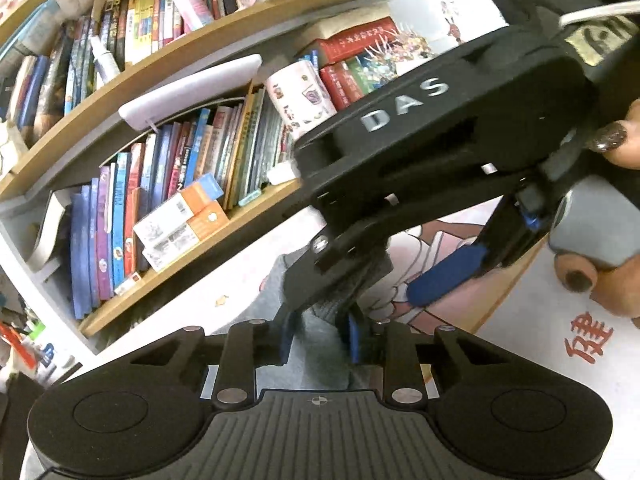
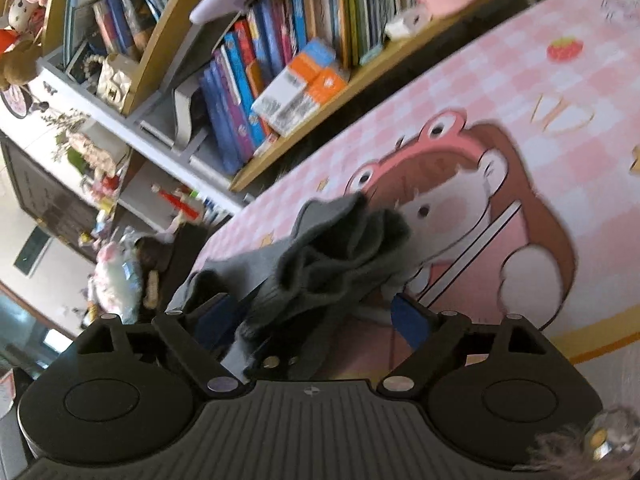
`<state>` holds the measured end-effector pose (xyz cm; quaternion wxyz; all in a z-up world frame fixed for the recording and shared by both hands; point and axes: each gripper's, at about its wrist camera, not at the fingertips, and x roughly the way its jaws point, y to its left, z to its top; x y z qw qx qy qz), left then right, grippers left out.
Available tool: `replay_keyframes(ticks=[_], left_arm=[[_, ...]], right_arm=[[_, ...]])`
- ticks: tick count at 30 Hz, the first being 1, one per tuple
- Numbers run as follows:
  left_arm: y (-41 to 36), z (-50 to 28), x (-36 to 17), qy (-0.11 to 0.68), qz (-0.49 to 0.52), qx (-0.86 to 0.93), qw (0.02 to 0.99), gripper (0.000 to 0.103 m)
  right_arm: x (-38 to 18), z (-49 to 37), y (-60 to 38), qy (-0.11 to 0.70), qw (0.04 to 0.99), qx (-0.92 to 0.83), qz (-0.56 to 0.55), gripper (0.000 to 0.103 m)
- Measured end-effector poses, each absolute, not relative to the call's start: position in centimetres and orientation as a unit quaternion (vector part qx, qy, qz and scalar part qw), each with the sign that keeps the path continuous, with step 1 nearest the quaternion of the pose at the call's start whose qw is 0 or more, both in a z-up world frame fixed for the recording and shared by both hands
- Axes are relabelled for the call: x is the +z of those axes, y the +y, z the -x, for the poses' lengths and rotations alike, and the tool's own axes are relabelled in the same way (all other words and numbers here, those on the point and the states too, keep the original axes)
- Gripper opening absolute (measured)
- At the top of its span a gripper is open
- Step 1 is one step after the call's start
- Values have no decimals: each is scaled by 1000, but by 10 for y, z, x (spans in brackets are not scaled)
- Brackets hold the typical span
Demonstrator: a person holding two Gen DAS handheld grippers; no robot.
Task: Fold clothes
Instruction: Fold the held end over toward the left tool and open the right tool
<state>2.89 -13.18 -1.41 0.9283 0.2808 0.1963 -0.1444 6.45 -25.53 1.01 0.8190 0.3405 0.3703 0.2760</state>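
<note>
Grey cloth (image 2: 340, 256) sits bunched in a crumpled heap on the pink checked desk (image 2: 560, 92), right over the cartoon frog-hood print, and both tools are in on it. In the right wrist view, the right hand-held gripper (image 2: 316, 320) has its blue pads (image 2: 408, 322) spread wide, one either side of the heap's near edge; the cloth drapes down between them, lying over the left pad while the right pad stands clear of it, so nothing is being squeezed there. Over to the left wrist view: the left hand-held gripper (image 1: 320, 338) has its blue fingers (image 1: 354, 338) drawn close together with a fold of the grey cloth (image 1: 316, 344) running up between them, pinched in that narrow gap. Crossing above it is the black body of the right hand-held gripper (image 1: 404, 280), marked DAS, angled down from the upper right toward the same bundle, one blue pad showing clear of the fabric. A hand (image 1: 616, 148) with dark polished nails wraps its handle at the right edge. Behind the desk runs a wooden bookshelf (image 2: 360, 76) packed with upright books (image 1: 120, 220), orange and white boxes (image 2: 298, 90) lying on the lower board. Motion blur softens the right wrist view.
</note>
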Motion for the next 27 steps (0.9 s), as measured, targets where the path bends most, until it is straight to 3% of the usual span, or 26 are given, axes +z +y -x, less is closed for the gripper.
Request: replay_keyframes(ticks=[2,3,6,9,11,13,24,25,27], left_arm=[[-134,-27,-16,198,-285,-148,926,28],[-136,-26,-17,199,-287,-150,925,30],[-136,-24,-18,203,-290,-156,922,33],[-135,-21,-18,203,-291,-155,922,53],[-133,-20,-18,202,-290,-153,923,72],[-133,-21,-19,205,-290,-154,922,78],[-137,-43,-22,217,-284,-123,926,78],[-136,-45,-21,218,-281,-120,927,75],[-136,-47,-22,217,-281,-120,927,52]], right_arm=[[8,-64,-255,370,816,277,-346,78],[8,-64,-256,370,815,277,-350,65],[6,-65,-258,370,812,270,-360,43],[3,-66,-261,368,812,261,-371,28],[4,-64,-263,359,813,263,-376,22],[8,-63,-262,347,814,274,-376,20],[19,-57,-255,322,826,295,-356,19],[19,-57,-255,322,826,295,-356,19],[19,-57,-254,322,828,295,-353,19]])
